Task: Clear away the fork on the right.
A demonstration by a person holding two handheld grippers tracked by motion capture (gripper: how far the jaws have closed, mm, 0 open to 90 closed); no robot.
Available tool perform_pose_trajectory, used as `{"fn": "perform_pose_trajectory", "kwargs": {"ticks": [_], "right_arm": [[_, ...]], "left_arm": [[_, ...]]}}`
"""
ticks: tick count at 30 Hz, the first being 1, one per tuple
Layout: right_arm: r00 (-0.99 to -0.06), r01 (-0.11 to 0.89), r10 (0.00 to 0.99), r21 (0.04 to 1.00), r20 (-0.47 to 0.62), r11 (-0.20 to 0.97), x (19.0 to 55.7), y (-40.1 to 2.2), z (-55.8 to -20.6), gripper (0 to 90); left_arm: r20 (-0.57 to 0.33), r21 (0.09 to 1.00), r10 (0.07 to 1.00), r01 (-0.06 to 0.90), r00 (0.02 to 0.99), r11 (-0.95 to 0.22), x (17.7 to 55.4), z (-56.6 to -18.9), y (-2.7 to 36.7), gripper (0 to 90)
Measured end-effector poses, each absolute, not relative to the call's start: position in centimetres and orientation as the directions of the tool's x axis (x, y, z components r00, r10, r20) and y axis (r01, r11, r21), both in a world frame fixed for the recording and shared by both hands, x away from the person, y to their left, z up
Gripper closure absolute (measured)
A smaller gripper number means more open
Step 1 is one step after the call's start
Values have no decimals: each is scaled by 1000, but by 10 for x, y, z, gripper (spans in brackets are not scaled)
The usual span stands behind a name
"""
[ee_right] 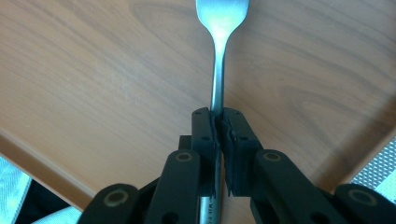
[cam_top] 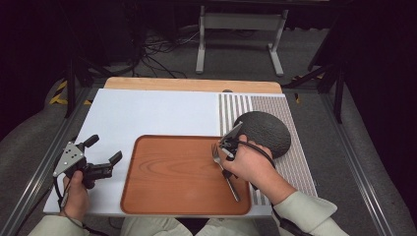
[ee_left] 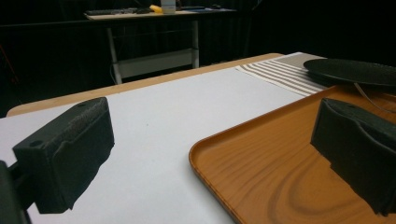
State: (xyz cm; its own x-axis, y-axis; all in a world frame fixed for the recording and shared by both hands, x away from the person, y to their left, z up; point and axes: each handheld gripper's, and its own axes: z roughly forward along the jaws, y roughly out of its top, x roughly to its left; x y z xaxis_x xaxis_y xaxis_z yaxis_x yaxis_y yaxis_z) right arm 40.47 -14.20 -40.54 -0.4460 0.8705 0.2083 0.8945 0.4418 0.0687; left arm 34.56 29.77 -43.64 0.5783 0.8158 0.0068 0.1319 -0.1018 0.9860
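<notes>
While my right gripper pinches the fork by its neck over the wooden tray, toward three o'clock, my left gripper rests spread wide at nine o'clock.

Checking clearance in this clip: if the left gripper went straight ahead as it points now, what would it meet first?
Probably the wooden tray: the left gripper, jaws open, points at its near-left rim, which sits between the jaws in its own view.

Dark room; grey floor; white-legged bench behind.
</notes>
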Motion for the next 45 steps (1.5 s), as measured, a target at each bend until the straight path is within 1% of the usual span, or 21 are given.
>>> {"fn": "perform_pose_trajectory", "kwargs": {"ticks": [18, 28, 32, 34, 35, 37, 40, 42, 44, 45], "right_arm": [[-446, 894, 869, 53, 214, 445, 407, -142, -410, 834], [-451, 892, 866, 84, 216, 444, 408, -145, -404, 773], [-482, 876, 851, 139, 207, 462, 408, -147, -401, 676], [-528, 845, 825, 216, 201, 488, 409, -149, -399, 531], [-528, 845, 825, 216, 201, 488, 409, -149, -399, 531], [-562, 816, 805, 284, 191, 503, 409, -150, -398, 412], [-647, 736, 749, 375, 144, 563, 412, -152, -396, 294], [-679, 697, 724, 420, 125, 581, 414, -154, -395, 276], [-718, 650, 688, 456, 107, 608, 415, -155, -394, 229], [-740, 618, 667, 479, 88, 623, 415, -155, -395, 225]], "left_arm": [[6, 986, 815, 132, 579, -100, 346, -437, 298, 0], [6, 985, 813, 136, 582, -104, 346, -437, 298, 0], [7, 985, 813, 136, 582, -106, 346, -437, 298, 0], [7, 985, 814, 135, 582, -106, 346, -437, 298, 0], [7, 985, 814, 135, 582, -106, 346, -437, 298, 0], [7, 985, 813, 136, 582, -106, 346, -437, 298, 0], [8, 985, 814, 135, 580, -107, 346, -437, 297, 0], [7, 985, 814, 136, 581, -106, 346, -437, 297, 0], [7, 985, 814, 136, 581, -106, 346, -437, 298, 0], [7, 985, 814, 136, 581, -106, 346, -437, 298, 0]]}}
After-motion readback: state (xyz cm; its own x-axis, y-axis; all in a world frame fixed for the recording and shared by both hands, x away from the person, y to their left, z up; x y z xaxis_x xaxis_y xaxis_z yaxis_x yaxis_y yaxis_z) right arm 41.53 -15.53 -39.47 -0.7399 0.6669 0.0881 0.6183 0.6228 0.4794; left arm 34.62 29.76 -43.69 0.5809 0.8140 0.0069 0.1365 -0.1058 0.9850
